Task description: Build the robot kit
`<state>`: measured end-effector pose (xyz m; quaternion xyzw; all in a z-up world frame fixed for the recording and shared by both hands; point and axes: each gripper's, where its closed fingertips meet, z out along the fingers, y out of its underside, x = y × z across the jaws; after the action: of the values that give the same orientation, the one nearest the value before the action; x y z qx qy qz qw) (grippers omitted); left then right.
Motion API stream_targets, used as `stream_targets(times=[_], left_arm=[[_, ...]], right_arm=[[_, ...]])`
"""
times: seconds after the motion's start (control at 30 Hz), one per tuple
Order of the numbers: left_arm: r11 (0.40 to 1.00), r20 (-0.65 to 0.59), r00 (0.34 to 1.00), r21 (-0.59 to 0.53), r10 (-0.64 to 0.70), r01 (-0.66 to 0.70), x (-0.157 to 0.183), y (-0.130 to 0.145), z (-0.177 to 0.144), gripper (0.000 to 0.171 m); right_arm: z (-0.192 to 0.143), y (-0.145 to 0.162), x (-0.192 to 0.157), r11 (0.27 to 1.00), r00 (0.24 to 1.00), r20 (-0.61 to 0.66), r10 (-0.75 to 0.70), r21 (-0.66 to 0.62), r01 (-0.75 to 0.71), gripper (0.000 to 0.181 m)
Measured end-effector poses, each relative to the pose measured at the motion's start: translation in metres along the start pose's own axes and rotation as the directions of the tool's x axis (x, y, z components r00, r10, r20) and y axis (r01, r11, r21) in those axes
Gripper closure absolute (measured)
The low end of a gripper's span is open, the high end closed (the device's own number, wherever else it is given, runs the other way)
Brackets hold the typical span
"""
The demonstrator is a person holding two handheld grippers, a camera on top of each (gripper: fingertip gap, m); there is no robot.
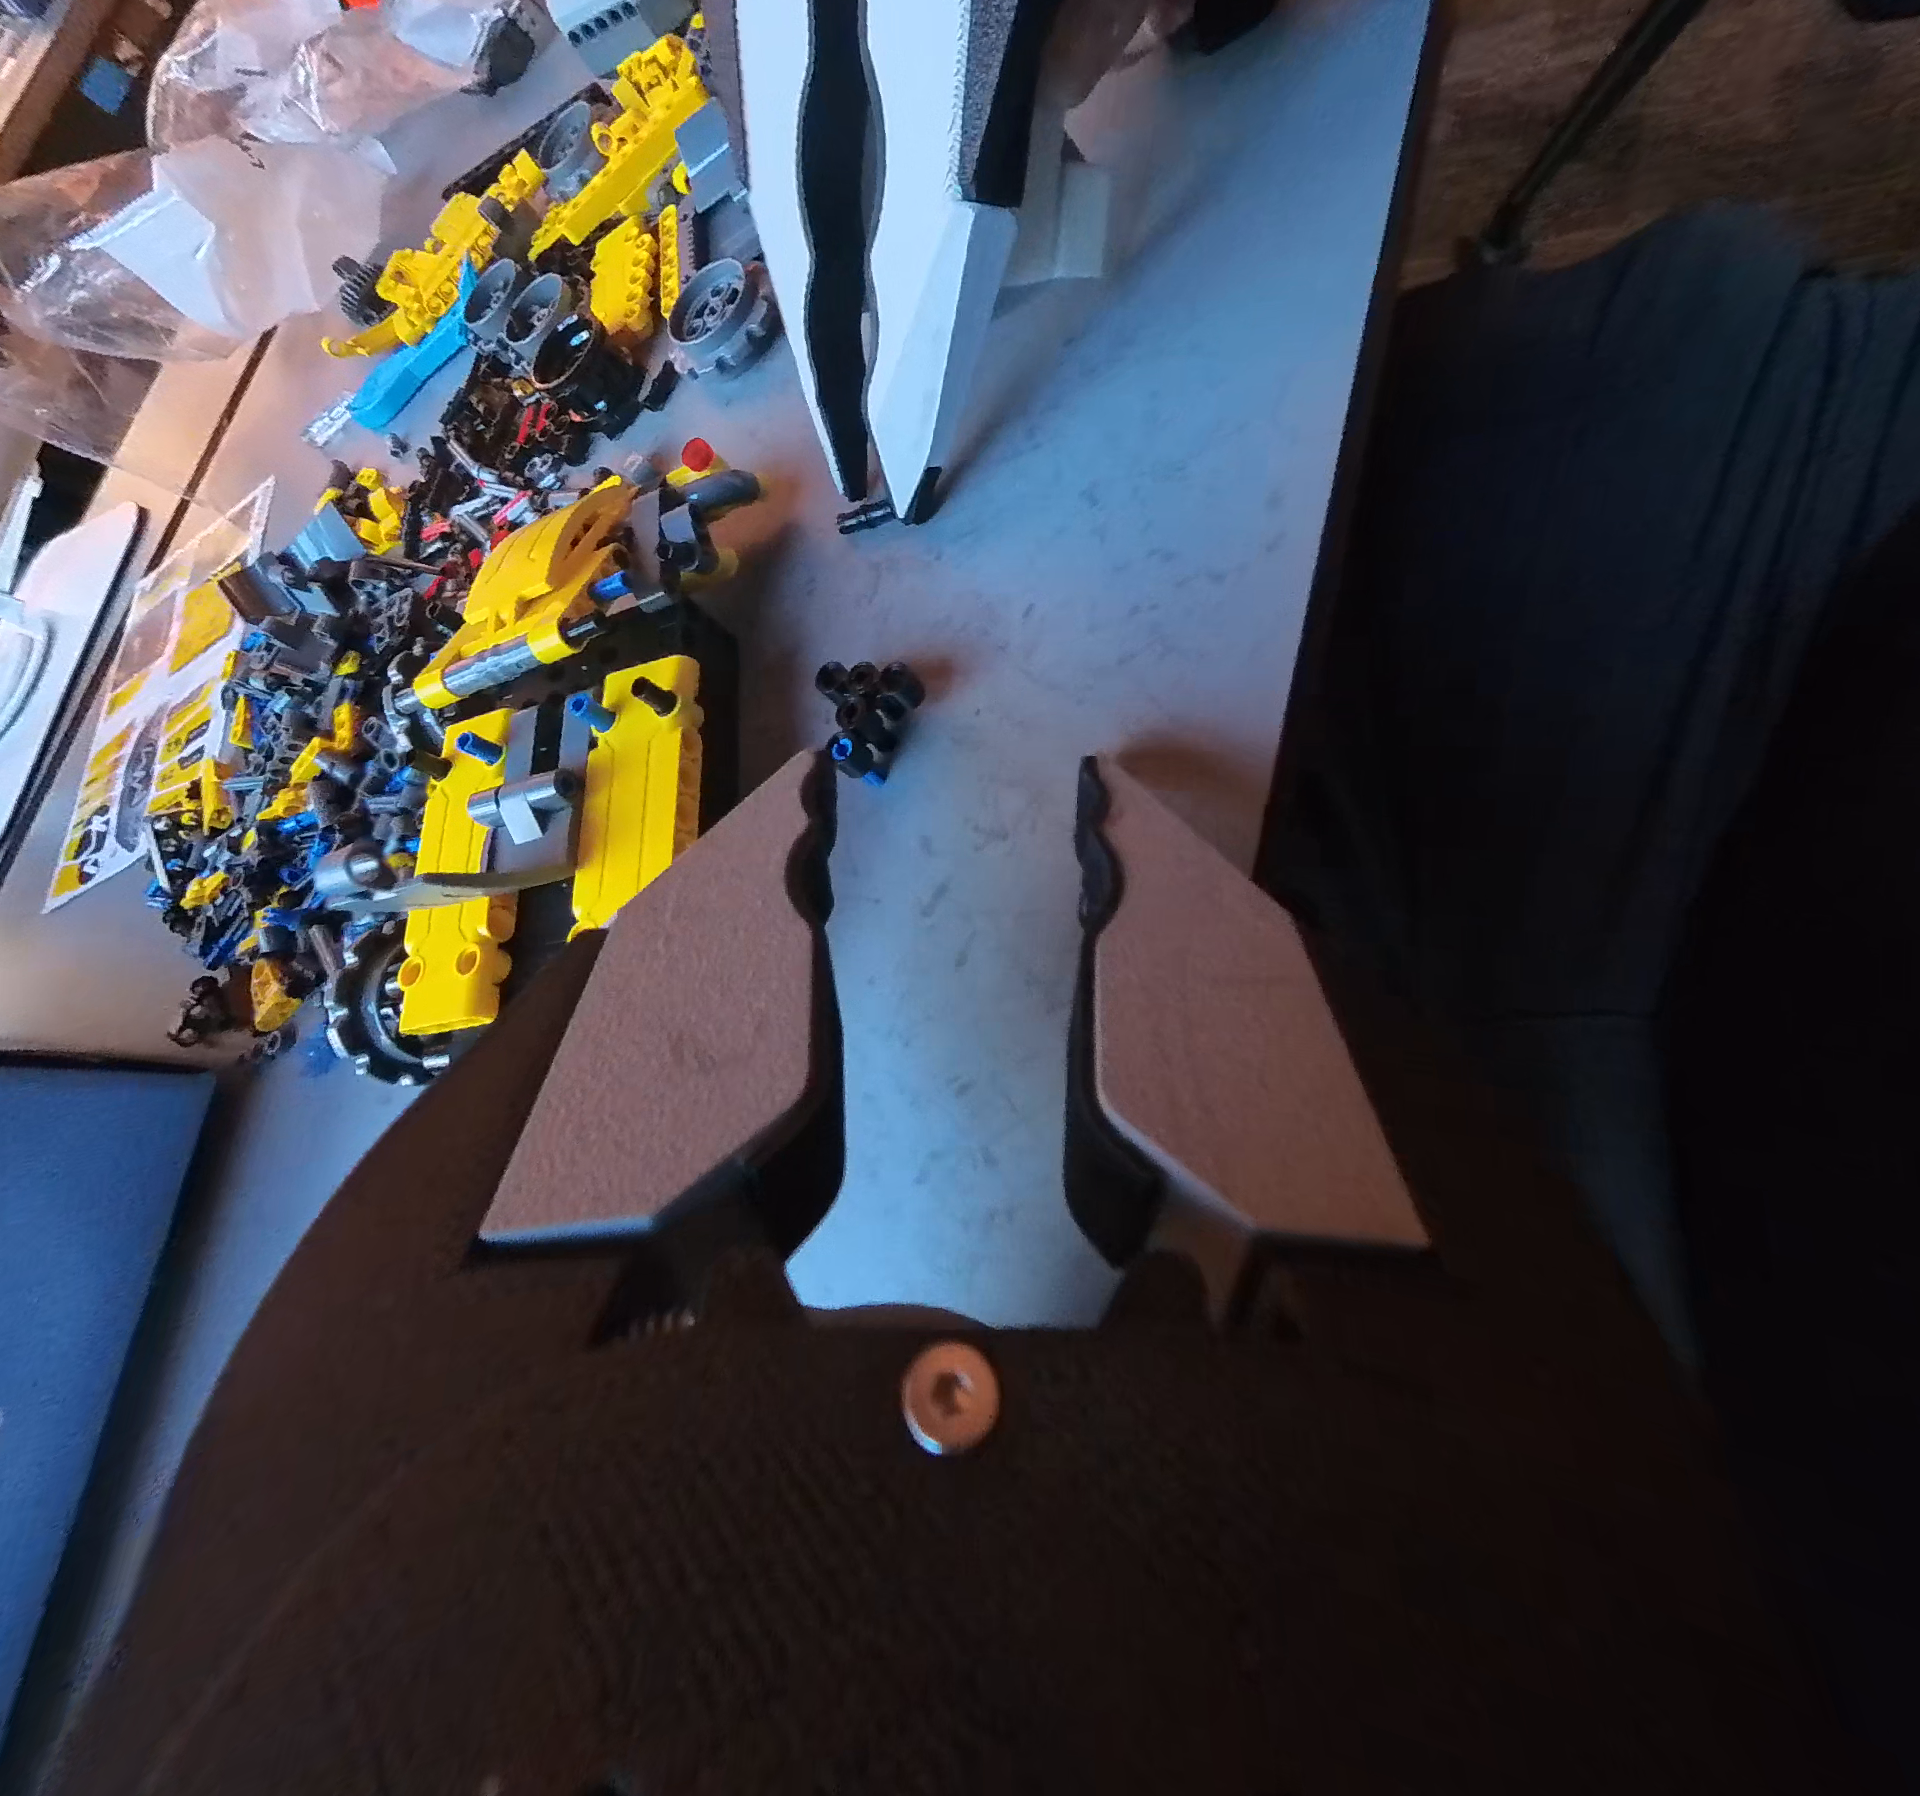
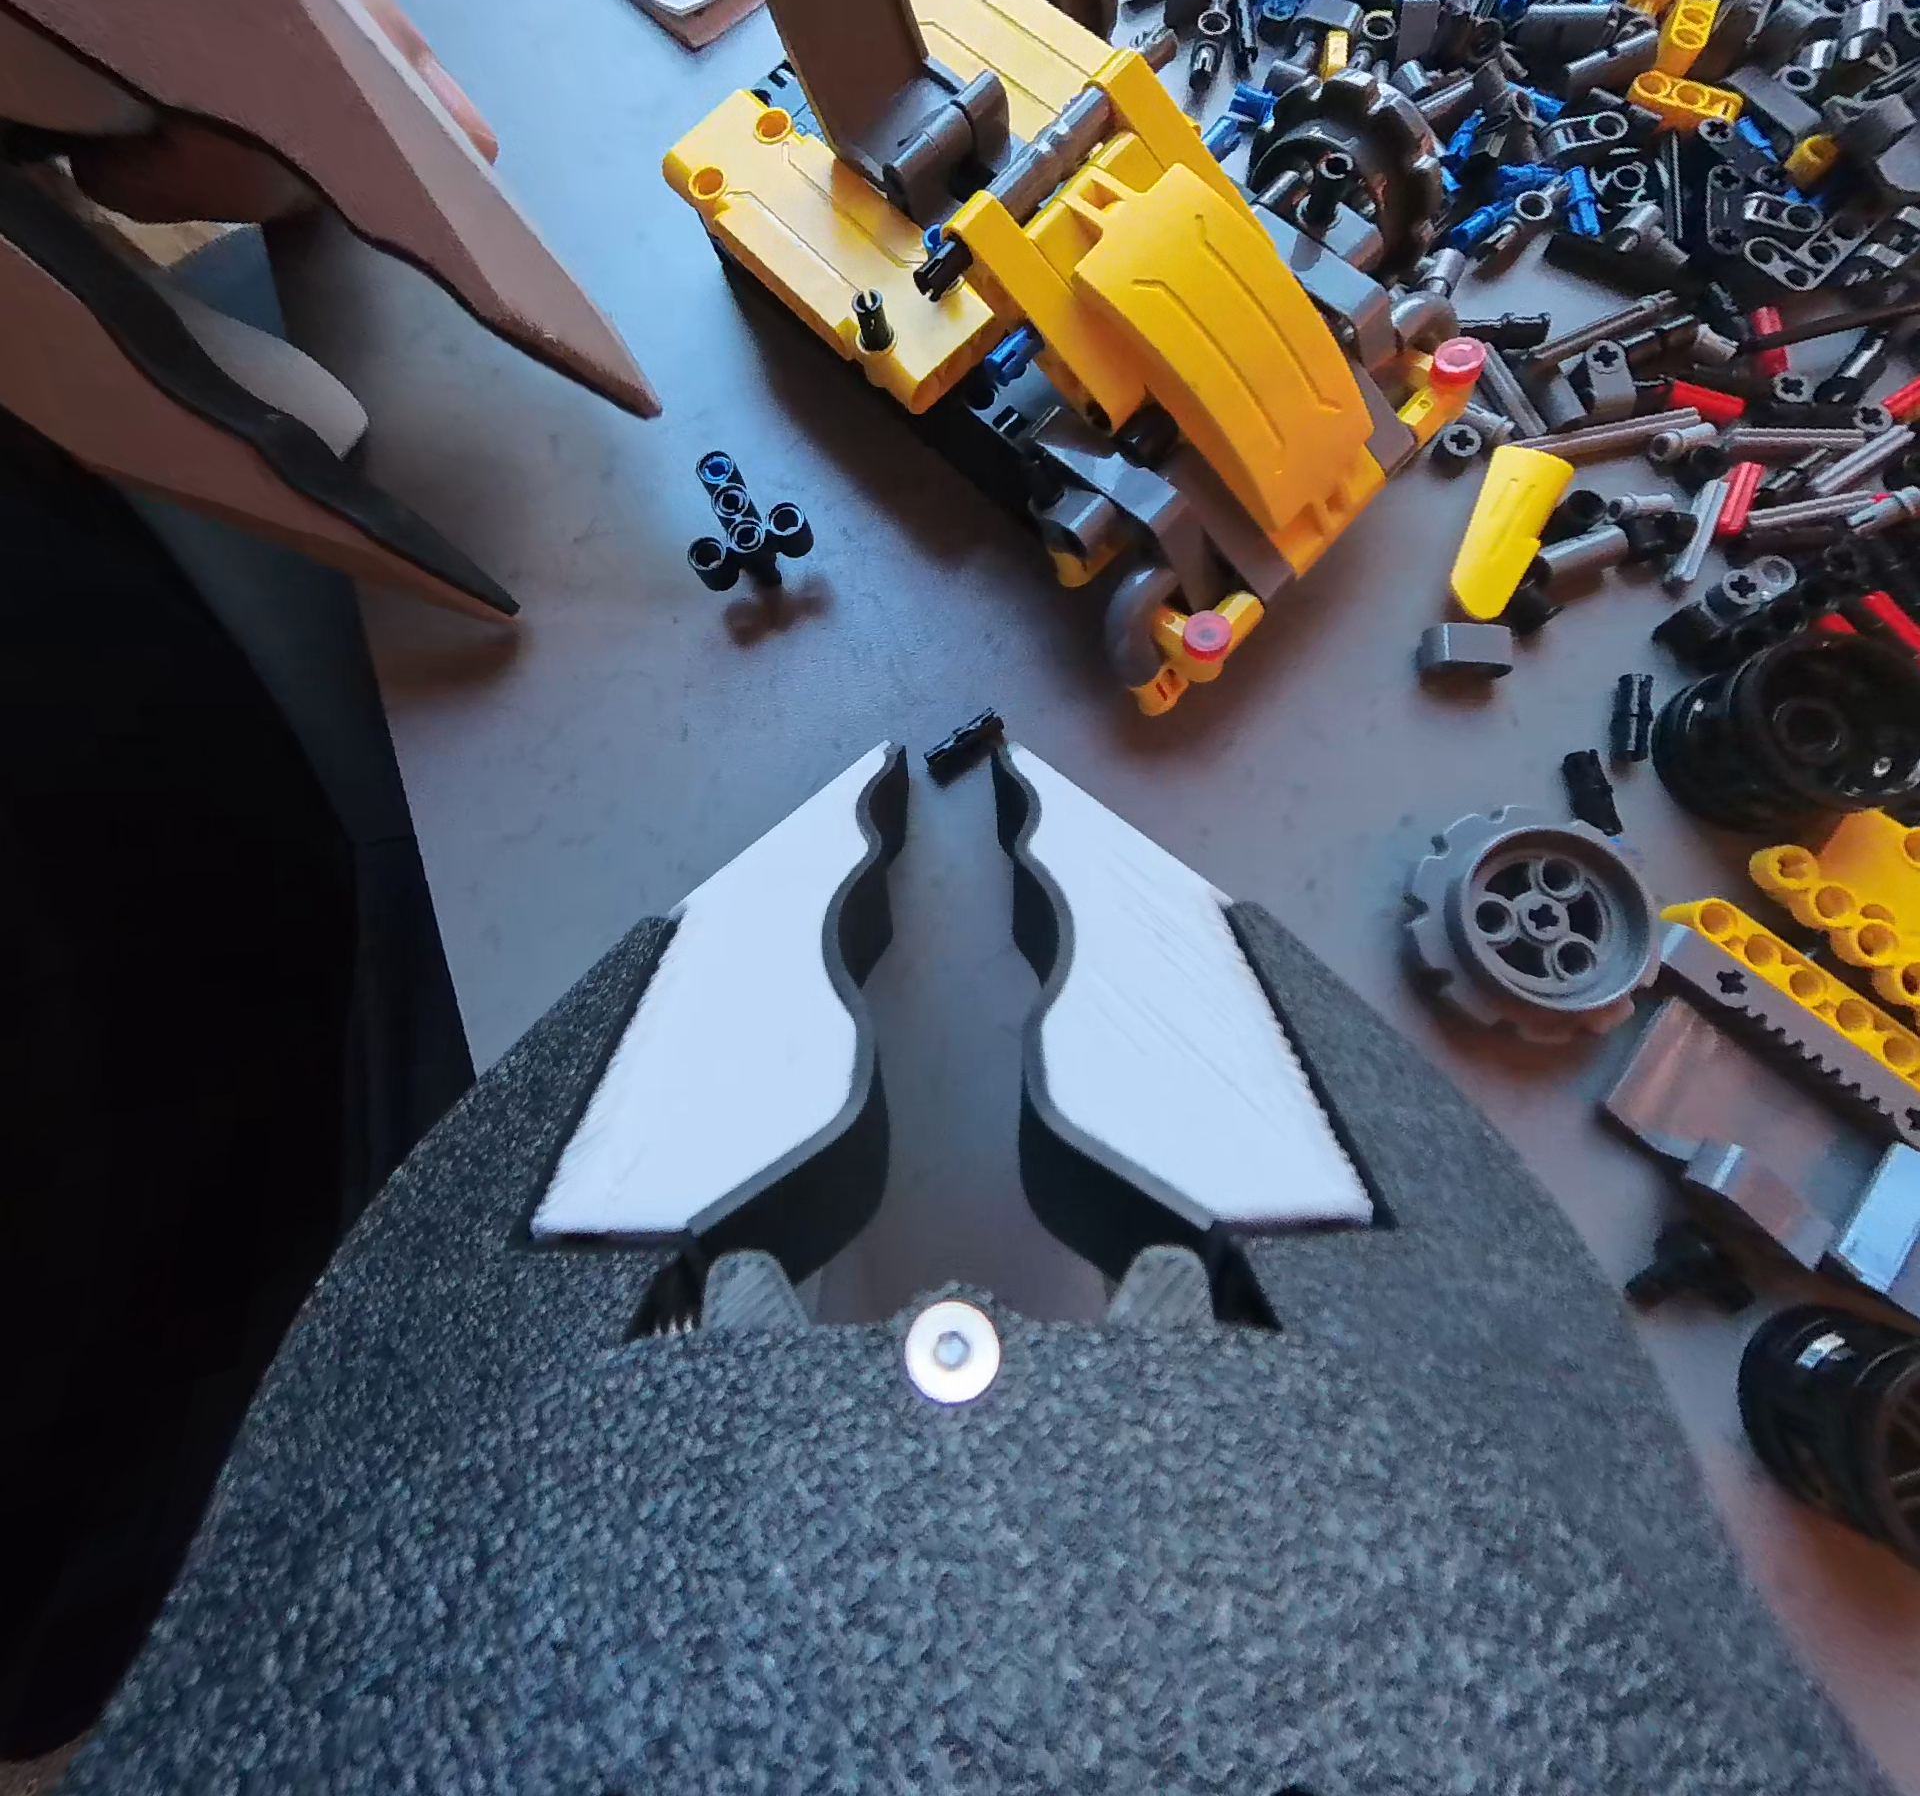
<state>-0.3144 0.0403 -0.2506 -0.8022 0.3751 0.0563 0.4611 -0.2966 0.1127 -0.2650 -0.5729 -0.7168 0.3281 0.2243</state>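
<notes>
My left gripper (image 1: 956, 778), with brown fingers, is open and empty, low over the grey table (image 1: 1081, 583). A small black connector piece with a blue pin (image 1: 869, 712) lies just ahead of its left fingertip. In the right wrist view the left gripper (image 2: 577, 510) is at the upper left, next to this connector (image 2: 748, 525). My right gripper (image 2: 948, 759), with white fingers, is narrowly open. A short black pin (image 2: 964, 747) lies on the table right at its tips, and I see no clamping. The right gripper (image 1: 891, 497) and pin (image 1: 865, 513) also show in the left wrist view.
A part-built yellow and grey brick vehicle (image 2: 1049, 292) stands beyond both grippers. A wide pile of loose small parts (image 2: 1662, 136) lies past it. A grey wheel hub (image 2: 1538, 920) and black tyres (image 2: 1808, 738) lie to the right. Plastic bags (image 1: 260, 84) and a printed sheet (image 1: 156, 707) sit farther off. The table edge (image 1: 1340, 499) is near. Spacing between my two grippers at the tips: around 8 cm.
</notes>
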Motion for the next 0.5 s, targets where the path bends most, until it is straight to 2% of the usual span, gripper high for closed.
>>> stream_targets(times=[0.5], left_arm=[[1.000, 0.002, 1.000, -0.005, 0.026, -0.026, 0.0023, 0.0005, 0.0005, 0.130]], right_arm=[[0.0014, 0.0001, 0.0012, 1.000, 0.999, 0.016, 0.028, 0.001, -0.028, 0.167]])
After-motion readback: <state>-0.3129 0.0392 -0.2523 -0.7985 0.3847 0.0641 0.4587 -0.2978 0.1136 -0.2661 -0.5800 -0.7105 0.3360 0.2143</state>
